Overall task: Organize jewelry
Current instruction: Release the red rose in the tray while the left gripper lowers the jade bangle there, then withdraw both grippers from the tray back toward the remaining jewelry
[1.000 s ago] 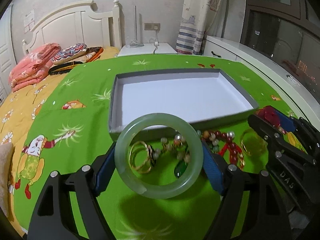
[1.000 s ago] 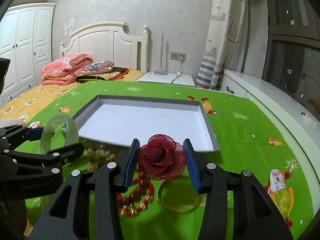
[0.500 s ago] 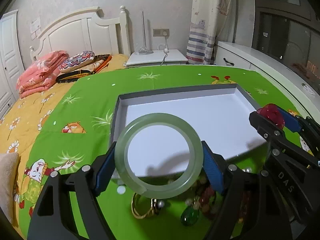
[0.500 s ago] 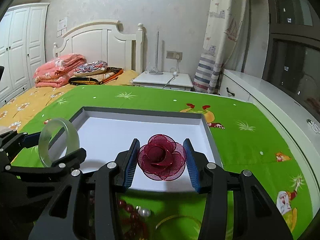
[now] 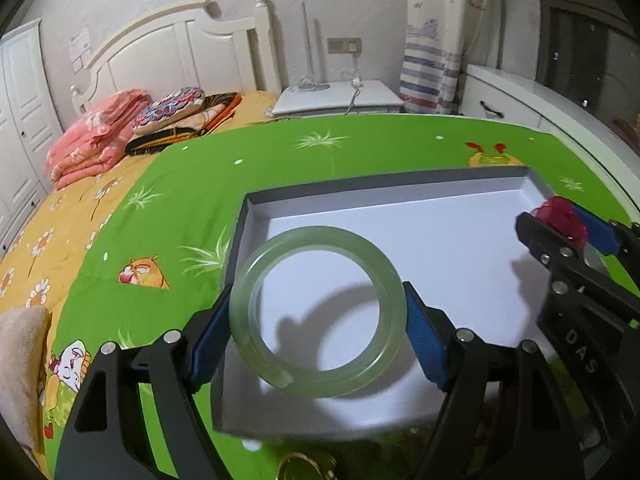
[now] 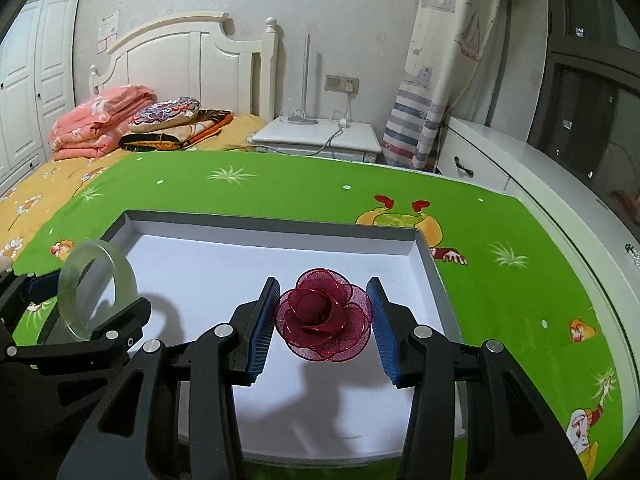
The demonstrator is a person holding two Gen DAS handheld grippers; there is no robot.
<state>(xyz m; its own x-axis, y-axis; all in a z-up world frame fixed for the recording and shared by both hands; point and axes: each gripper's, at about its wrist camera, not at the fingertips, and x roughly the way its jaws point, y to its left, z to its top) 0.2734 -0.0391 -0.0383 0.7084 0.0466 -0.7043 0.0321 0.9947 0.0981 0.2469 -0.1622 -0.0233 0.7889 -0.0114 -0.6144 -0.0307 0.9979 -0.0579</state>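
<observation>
A green bangle (image 5: 318, 312) was pinched by the left gripper (image 5: 318, 322) and a red flower (image 6: 323, 319) by the right gripper (image 6: 323, 326), both above the tray (image 6: 434, 276).

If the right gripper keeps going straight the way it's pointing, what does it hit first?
Probably the white floor of the tray: the right gripper, shut on the red mesh flower, angles down over it. Depth is unclear.

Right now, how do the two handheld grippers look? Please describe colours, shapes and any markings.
Both the left gripper and the right gripper are matte black frames with triangular cut-outs and round silver screw heads. Each finger carries a flat, ribbed blue pad. White letters "DAS" mark the right gripper's side. No cables or sleeves show.
</observation>
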